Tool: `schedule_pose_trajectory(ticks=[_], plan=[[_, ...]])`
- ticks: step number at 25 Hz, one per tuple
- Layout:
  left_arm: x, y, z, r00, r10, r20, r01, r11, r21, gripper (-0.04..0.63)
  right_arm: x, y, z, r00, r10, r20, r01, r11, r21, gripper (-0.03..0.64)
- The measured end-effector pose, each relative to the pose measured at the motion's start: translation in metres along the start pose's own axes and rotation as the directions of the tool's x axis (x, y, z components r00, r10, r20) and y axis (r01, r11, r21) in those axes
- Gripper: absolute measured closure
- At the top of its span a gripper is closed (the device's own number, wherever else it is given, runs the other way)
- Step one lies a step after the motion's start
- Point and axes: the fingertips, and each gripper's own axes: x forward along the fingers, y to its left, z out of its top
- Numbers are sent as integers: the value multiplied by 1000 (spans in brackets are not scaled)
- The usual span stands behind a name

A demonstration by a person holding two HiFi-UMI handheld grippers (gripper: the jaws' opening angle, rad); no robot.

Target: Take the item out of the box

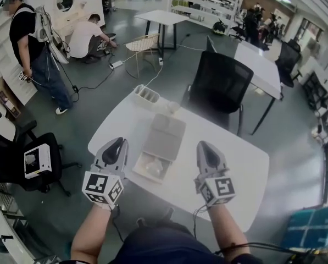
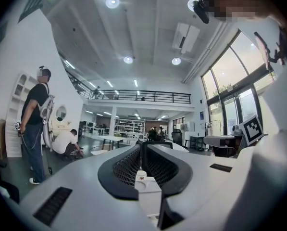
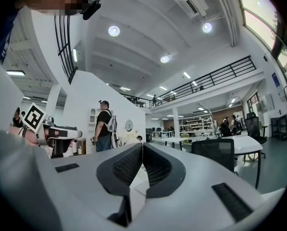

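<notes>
Stock as I see it from the head view, largest first.

- White table (image 1: 229, 164): one, rounded corners, carrying all below.
- Black office chair (image 1: 218, 87): one, at the table's 1 o'clock, far side.
- People: two, at 10 o'clock across the floor, one standing person (image 1: 32, 48) and one crouching person (image 1: 84, 37).
- Box (image 1: 139, 172): one, grey-beige, open, mid-table. Its lid (image 1: 165, 136) lies flat at the base's 12 o'clock, touching it.
- Compartment tray (image 1: 146, 94): one, white, at the table's 11 o'clock edge. I cannot read its contents.
- Grippers: two. The left gripper (image 1: 120, 142) is at the box's 9 o'clock and the right gripper (image 1: 204, 146) at its 3 o'clock. On both the jaws are pressed together with nothing between them.
- Item (image 1: 154, 168): one, pale, in clear wrap, lying inside the box base; too blurred to name.
</notes>
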Motion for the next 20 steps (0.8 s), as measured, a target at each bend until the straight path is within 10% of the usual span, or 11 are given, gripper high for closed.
schedule_pose_trajectory(ticks=[9, 20], plan=[[30, -12, -20, 996, 54, -67, -50, 997, 60, 531, 24, -45, -12, 1000, 8, -12, -7, 997, 72, 598], [61, 0, -75, 973, -50, -227, 70, 994, 84, 526, 41, -29, -33, 998, 6, -62, -1, 997, 84, 599]])
